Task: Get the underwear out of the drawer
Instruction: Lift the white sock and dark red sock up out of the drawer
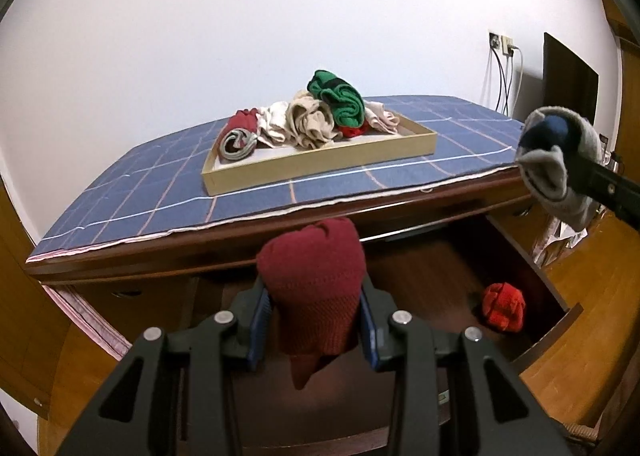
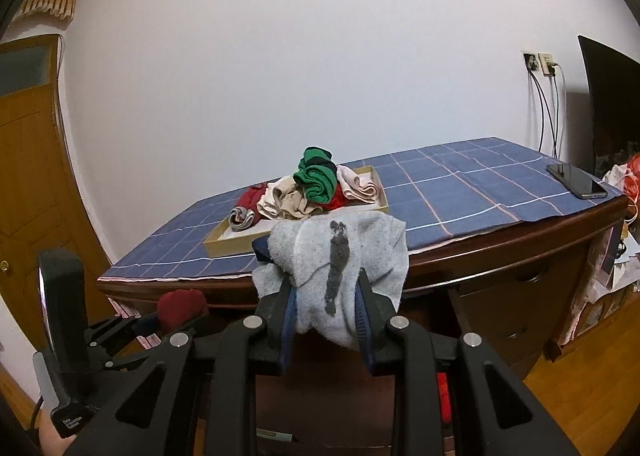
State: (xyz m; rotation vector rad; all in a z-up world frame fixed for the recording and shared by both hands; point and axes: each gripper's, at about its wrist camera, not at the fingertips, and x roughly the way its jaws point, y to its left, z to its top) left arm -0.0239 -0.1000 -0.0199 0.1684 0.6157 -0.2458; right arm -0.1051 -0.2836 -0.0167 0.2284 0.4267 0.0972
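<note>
From the left wrist view, the left gripper [image 1: 314,320] is clamping a dark red bundle [image 1: 314,284] between its blue pads, holding it above the open drawer [image 1: 532,268] and just below the front edge of the table [image 1: 240,244]. One bright red bundle [image 1: 503,306] is lying in the drawer near its right wall, with bare drawer floor between it and the gripper. A wooden tray [image 1: 320,166] is sitting near the middle of the blue checked cloth [image 1: 120,192], set back from the front edge, piled with rolled clothes [image 1: 308,118]. At the right edge of the picture, the right gripper [image 1: 560,160] is gripping a grey bundle [image 1: 560,172] level with the table's front right corner.

From the right wrist view, the right gripper [image 2: 326,320] is pinching the grey bundle [image 2: 340,256] in front of the table edge [image 2: 500,240]. The tray [image 2: 280,236] is standing just beyond it. A phone [image 2: 576,180] is lying near the right edge, with open cloth [image 2: 460,192] between it and the tray. The left gripper [image 2: 160,322] is holding the dark red bundle [image 2: 180,306] low at the left.
</note>
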